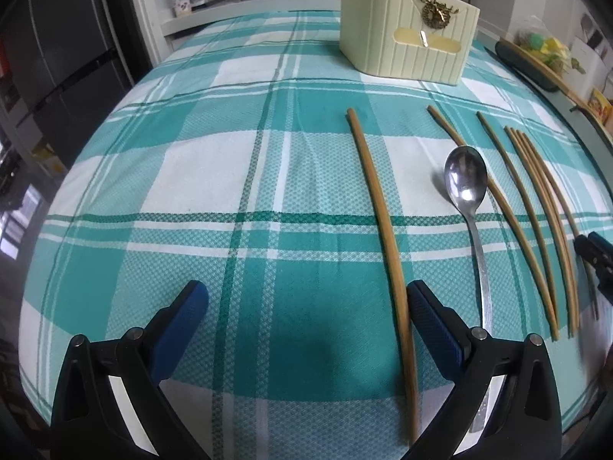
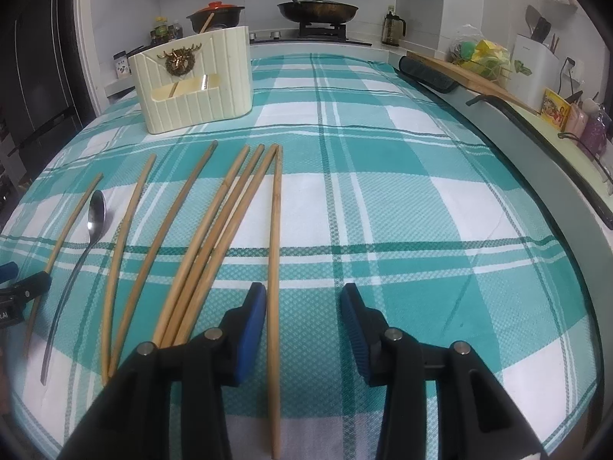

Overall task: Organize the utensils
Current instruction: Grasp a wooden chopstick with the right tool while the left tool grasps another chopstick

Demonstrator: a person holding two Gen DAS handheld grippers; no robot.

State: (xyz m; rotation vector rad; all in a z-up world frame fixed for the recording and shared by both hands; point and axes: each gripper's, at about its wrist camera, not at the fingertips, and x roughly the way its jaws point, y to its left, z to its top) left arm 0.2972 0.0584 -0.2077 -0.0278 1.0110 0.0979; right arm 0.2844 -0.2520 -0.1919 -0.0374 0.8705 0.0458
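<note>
Both claws are seen spread and empty over a teal checked tablecloth (image 2: 383, 199). In the left wrist view, the left gripper (image 1: 306, 306) is held low in the frame with a single chopstick (image 1: 377, 214) lying just inside its right-hand finger, not pinched. In the right wrist view, the right gripper (image 2: 302, 299) is spread around the rightmost chopstick (image 2: 275, 230), which lies close to its left-hand finger, untouched by the pads as far as can be seen. A spoon (image 1: 465, 180) and more chopsticks (image 2: 207, 237) are laid out between the two. The cream holder (image 2: 195, 80) stands at the upper left of the right wrist view, one stick already inside. The step in hand is judged to be the pickup; closing on a stick and carrying it to the holder is called for next.
</note>
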